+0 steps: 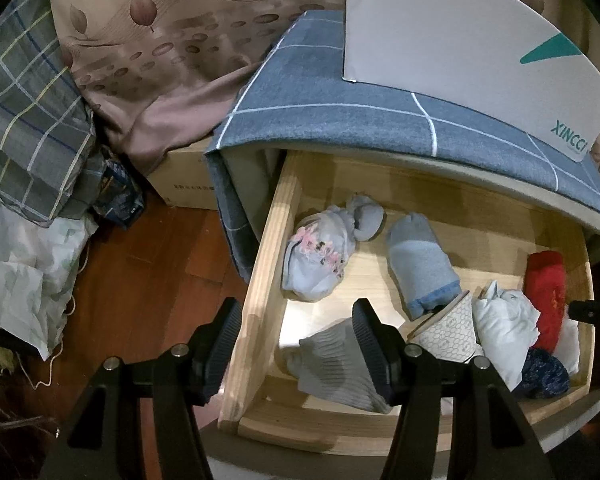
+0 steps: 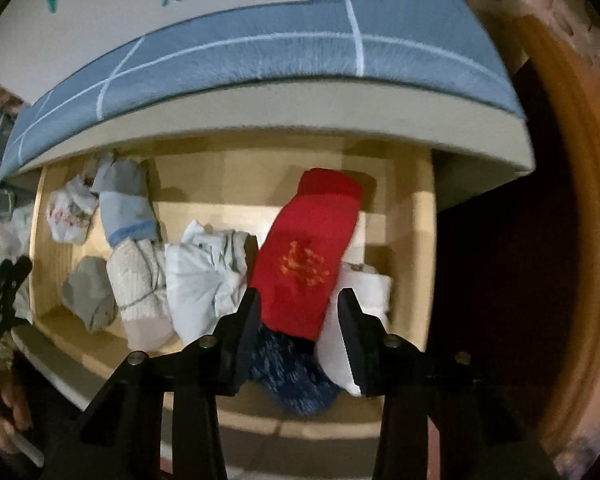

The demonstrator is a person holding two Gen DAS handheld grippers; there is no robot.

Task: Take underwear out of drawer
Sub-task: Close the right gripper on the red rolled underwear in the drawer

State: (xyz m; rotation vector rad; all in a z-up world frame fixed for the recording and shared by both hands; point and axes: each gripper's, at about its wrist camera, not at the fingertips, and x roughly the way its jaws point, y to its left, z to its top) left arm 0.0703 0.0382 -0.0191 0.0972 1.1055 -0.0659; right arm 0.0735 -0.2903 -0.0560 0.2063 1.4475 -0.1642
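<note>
Drawer pulled out, light wood, under a cabinet top covered w/ blue grid-line cloth. White XINCCI box sits on that cloth.

L gripper: jaws spread wide, nothing pinched. They straddle the drawer's left side wall – left finger outside over the red-brown floor, right finger inside, in front of a grey ribbed sock. Contact w/ wall: cannot tell.

R gripper: points down into the right end of the drawer, jaws partly spread, gap fairly narrow. Lower end of the red folded garment lies between the fingers; picture is blurred, so cannot tell if the pads press on it. The garment carries an orange embroidered motif, lies tilted, upper end toward the drawer back. Dark blue speckled item shows just under its lower end, white folded piece just beside it on the right.

Rest of contents, left → right in left wrist view: floral pale bundle, light blue rolled sock, honeycomb-print roll, crumpled white garment, then the red one at the far right.

Which item is the underwear: cannot say for sure; folded garments sit in the right half of the drawer, all inside it.

Outside the drawer: plaid bedding, leaf-print beige fabric, cardboard box.
</note>
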